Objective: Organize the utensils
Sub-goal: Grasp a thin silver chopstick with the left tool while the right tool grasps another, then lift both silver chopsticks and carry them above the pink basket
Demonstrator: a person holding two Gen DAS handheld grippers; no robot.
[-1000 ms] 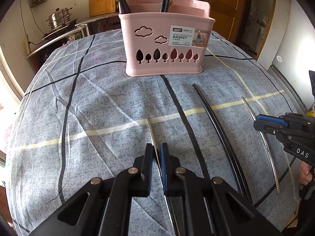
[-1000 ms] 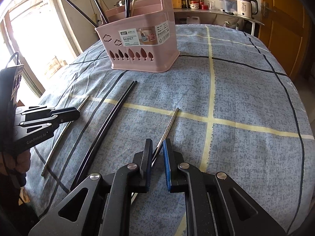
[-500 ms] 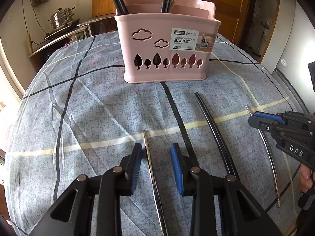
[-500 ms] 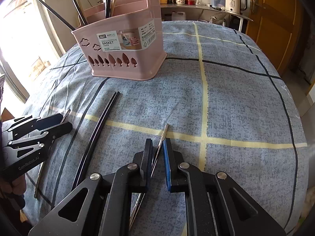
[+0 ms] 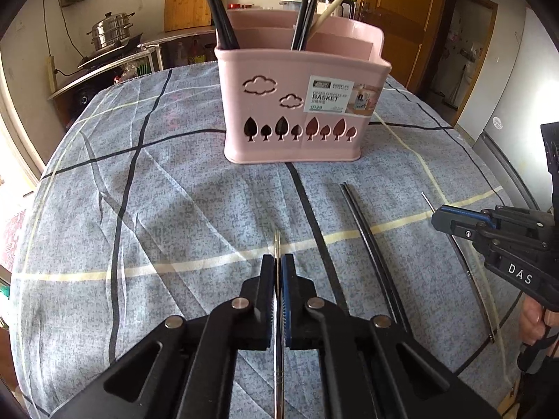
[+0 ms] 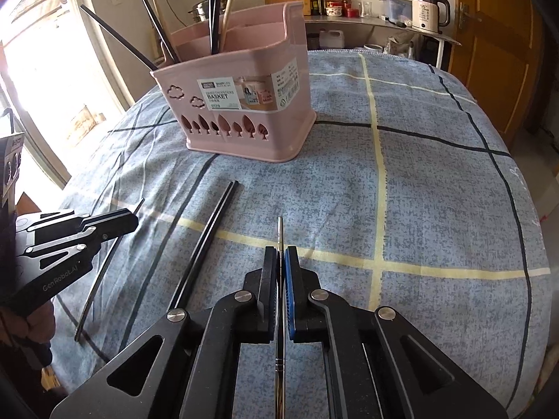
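Note:
In the left wrist view my left gripper (image 5: pixel 278 260) has its jaws closing tight on a thin steel chopstick (image 5: pixel 277 241), whose tip sticks out ahead of the pads. My right gripper (image 6: pixel 281 253) is likewise closing on a second steel chopstick (image 6: pixel 279 230), gripped straight between its fingers. Each gripper also shows in the other's view: the right gripper (image 5: pixel 436 218) at the right edge, the left gripper (image 6: pixel 134 220) at the left edge. A pair of black chopsticks (image 5: pixel 370 244) (image 6: pixel 206 241) lies on the cloth between them. The pink basket (image 5: pixel 304 104) (image 6: pixel 244 104) stands beyond, holding several chopsticks.
The table wears a blue-grey cloth (image 5: pixel 174 192) with black and cream stripes. A steel pot (image 5: pixel 111 31) sits on a counter at the back left. A kettle (image 6: pixel 428 10) and jars stand on a shelf behind. A wooden door (image 6: pixel 496 52) is to the right.
My left jaws stood open around the steel chopstick half a second ago and have shut on it. The right jaws have tightened, and their chopstick now lies straight between the fingers.

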